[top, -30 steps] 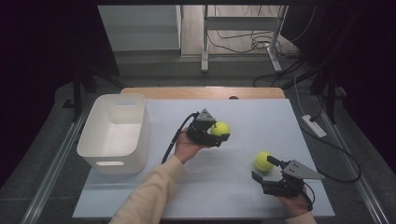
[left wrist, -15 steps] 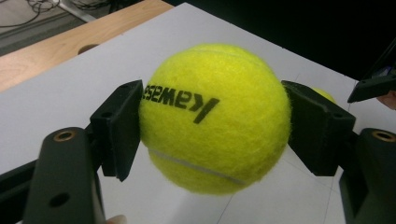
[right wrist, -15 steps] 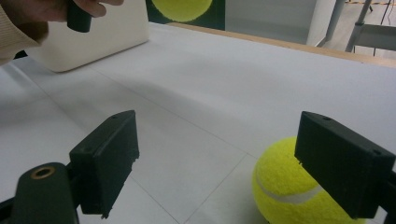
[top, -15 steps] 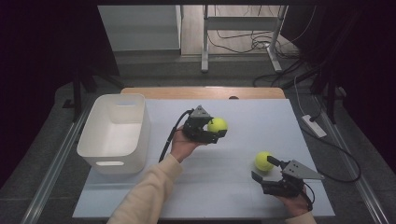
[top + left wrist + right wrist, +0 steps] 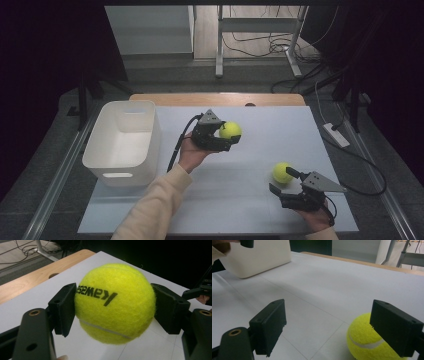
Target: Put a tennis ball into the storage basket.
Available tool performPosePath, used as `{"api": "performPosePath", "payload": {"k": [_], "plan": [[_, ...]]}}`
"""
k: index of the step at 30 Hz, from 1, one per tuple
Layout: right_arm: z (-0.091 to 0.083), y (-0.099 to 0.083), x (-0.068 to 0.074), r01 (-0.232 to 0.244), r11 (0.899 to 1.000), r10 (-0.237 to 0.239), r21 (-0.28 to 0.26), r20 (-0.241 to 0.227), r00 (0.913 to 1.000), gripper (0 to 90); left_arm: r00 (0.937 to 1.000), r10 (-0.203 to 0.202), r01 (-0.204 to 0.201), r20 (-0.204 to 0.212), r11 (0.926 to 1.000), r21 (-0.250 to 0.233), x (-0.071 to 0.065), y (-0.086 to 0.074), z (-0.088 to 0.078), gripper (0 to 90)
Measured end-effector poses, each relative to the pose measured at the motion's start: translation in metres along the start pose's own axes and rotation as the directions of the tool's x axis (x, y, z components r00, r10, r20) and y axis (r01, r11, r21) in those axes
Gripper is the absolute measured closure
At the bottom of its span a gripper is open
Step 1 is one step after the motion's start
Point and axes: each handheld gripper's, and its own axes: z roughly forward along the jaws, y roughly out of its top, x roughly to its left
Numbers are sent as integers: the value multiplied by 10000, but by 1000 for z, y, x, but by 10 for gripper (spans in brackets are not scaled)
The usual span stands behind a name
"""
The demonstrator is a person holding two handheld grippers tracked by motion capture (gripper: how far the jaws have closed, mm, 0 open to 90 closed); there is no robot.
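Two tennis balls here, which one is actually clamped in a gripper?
The far tennis ball, with black lettering: the left gripper is shut on it, both pads pressing its sides. The near tennis ball rests on the table between the right gripper's open jaws.

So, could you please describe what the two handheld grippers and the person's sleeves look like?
Both are black two-jaw tools. The left gripper has blocky rectangular jaws, brass-coloured eyelets on its arms, a grey three-cornered plate on top and a black cable trailing behind. The right gripper matches, with its own grey plate. The left forearm wears a cream long sleeve.
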Motion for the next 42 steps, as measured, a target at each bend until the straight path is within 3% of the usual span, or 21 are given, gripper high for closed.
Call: {"api": "performPosePath", "payload": {"k": [9,42], "plan": [[0,0,0,13,10000,-13,-8,14,10000,135,9998,128,-131,-146,9997,-209,-1,5,-8,264],[0,0,0,3,10000,-2,-69,211,9998,136,9985,24,-51,-554,9988,-482,9,6,-29,264]]}}
